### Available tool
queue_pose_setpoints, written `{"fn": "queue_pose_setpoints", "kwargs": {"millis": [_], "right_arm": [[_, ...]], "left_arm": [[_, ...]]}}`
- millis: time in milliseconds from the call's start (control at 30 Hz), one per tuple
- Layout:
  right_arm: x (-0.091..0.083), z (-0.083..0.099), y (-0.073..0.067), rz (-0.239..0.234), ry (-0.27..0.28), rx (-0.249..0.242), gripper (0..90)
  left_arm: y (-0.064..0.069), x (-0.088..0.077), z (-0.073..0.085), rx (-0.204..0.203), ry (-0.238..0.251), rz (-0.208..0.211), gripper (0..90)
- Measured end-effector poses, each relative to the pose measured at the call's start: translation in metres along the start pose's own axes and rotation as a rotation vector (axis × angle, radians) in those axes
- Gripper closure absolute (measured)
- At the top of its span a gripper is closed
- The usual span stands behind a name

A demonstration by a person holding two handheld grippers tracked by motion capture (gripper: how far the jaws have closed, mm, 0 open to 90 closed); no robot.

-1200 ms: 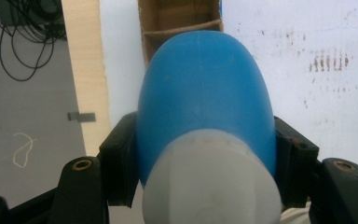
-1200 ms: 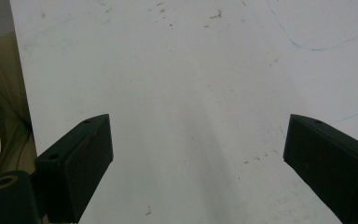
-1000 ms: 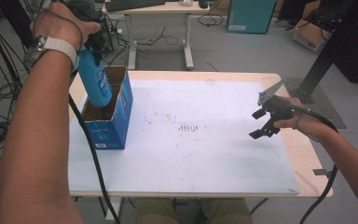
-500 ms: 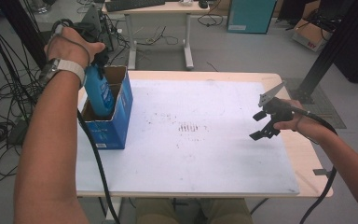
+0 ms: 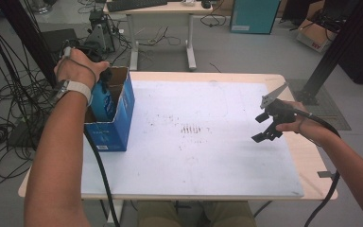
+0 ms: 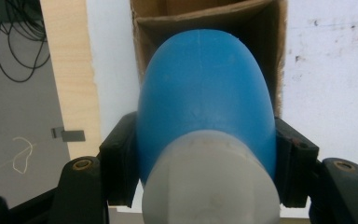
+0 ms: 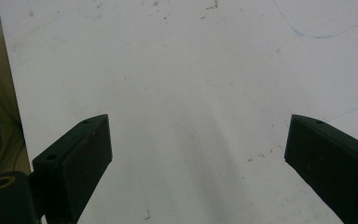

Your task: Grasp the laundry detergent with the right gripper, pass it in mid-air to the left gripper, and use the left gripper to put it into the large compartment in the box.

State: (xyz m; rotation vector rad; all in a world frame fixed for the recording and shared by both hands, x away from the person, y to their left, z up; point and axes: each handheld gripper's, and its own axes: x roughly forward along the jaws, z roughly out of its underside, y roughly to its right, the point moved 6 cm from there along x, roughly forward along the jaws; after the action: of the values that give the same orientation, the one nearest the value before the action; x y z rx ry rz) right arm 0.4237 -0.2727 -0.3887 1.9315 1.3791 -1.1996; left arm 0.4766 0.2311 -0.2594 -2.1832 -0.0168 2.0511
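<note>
My left claw (image 6: 200, 158), clamped on the blue bottle (image 5: 105, 100), has sunk into the box (image 5: 116, 125) at nine o'clock. Release is near, I judge. My right claw (image 5: 266, 126) hangs open.

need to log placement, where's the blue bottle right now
In the high view the blue bottle sits at the table's left, clamped in the left gripper and partly down inside the open cardboard box.
</note>
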Motion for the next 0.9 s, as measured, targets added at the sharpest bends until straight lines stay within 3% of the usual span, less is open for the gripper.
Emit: {"fn": "queue_pose_setpoints", "kwargs": {"millis": [300, 900], "right_arm": [[0.002, 0.001, 0.0, 0.001, 0.005, 0.009, 7.3], [0.004, 0.008, 0.001, 0.003, 0.0, 0.024, 7.5]], "left_arm": [[0.003, 0.027, 0.002, -0.005, 0.009, 0.003, 37.5], [0.006, 0.064, 0.009, -0.001, -0.003, 0.021, 37.5]]}}
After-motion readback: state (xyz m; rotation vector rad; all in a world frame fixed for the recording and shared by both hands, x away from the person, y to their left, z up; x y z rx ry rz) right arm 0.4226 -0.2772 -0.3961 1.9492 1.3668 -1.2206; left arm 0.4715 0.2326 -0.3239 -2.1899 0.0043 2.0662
